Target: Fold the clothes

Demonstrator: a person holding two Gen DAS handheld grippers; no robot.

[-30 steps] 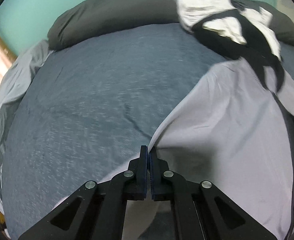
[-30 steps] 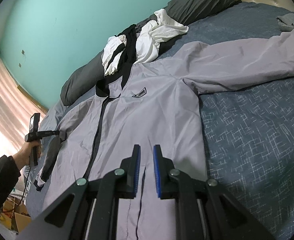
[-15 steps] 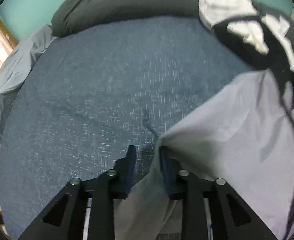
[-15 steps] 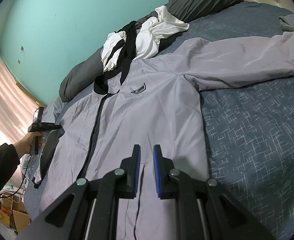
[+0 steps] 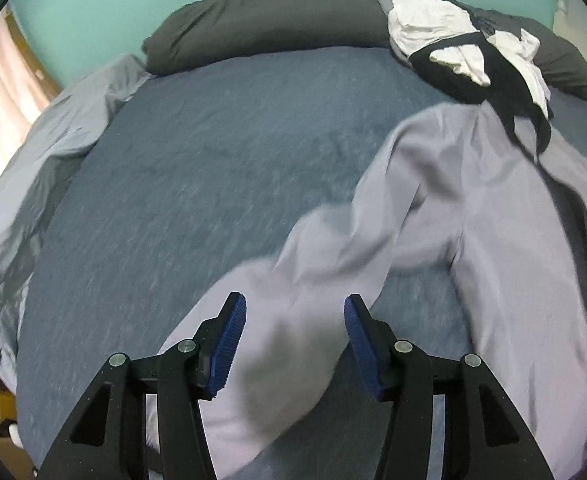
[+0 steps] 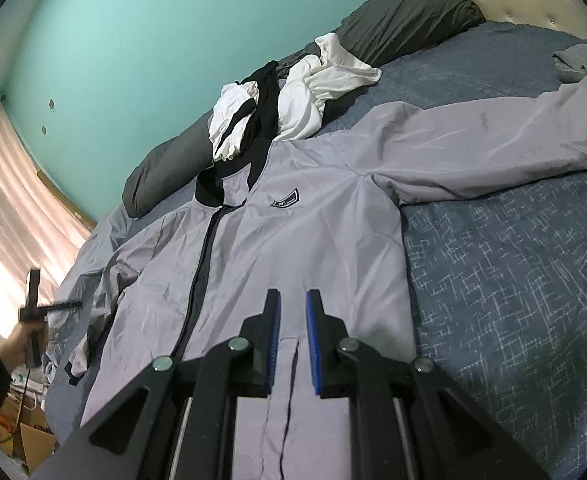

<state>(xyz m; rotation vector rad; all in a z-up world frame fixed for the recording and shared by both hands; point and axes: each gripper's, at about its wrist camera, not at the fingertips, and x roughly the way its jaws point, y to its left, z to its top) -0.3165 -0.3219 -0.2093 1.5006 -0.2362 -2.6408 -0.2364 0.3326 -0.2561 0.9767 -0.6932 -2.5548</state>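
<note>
Right wrist view: a light grey jacket (image 6: 293, 248) lies face up and spread flat on the blue bed (image 6: 513, 280), with a black collar, a dark zip line down the front and a small dark badge (image 6: 284, 201) on the chest. One sleeve (image 6: 493, 148) stretches out flat toward the right edge of the picture; the other sleeve (image 5: 293, 320) lies rumpled near the left edge of the bed. A heap of white and black clothes (image 6: 293, 108) touches the collar and rests against a dark grey pillow (image 6: 405, 20). The right gripper (image 6: 293, 336) hovers over the jacket's lower front; its jaws stand nearly together, a narrow gap between the blue pads, with nothing clamped. Left wrist view: the left gripper (image 5: 295, 344) has its jaws opening, well apart; the rumpled sleeve lies between and below them, blurred, with neither pad pressing on it. There are no containers on the bed.
</note>
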